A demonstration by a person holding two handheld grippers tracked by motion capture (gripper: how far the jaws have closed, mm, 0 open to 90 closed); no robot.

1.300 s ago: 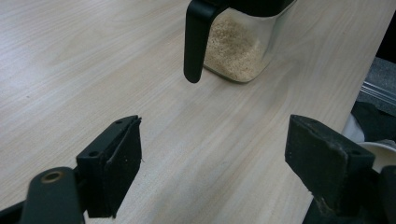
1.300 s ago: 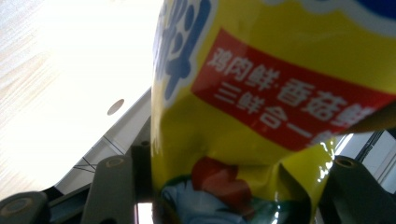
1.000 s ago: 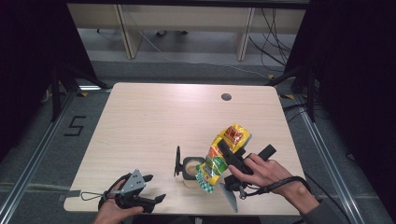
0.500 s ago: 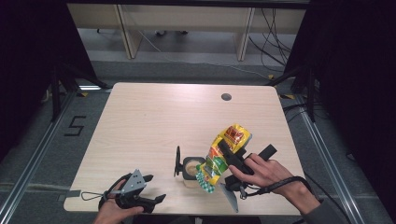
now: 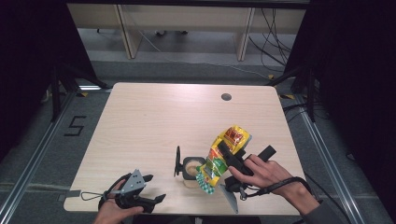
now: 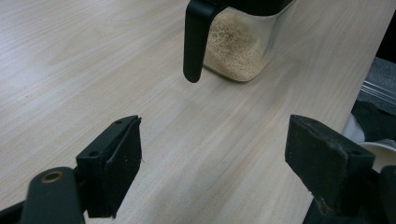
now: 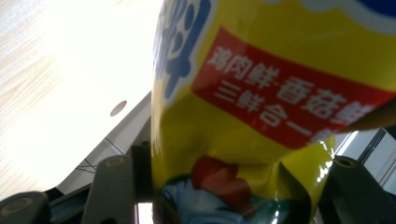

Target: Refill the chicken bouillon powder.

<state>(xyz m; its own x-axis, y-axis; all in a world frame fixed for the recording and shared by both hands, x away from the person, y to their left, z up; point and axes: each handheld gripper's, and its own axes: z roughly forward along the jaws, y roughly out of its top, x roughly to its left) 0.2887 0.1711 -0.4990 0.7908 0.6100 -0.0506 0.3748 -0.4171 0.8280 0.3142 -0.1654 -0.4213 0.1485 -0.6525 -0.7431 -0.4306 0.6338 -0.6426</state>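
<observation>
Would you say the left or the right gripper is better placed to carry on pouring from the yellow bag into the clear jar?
Right. The right gripper already clamps the yellow bag, tilted over the clear jar. The left gripper rests open near the table's front edge, apart from both.

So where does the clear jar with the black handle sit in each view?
High view: the jar stands at bottom centre, under the tilted yellow bag.
Left gripper view: jar at top centre.
Right gripper view: no jar; the bag blocks it.
Shared landmark: the wooden table.
</observation>
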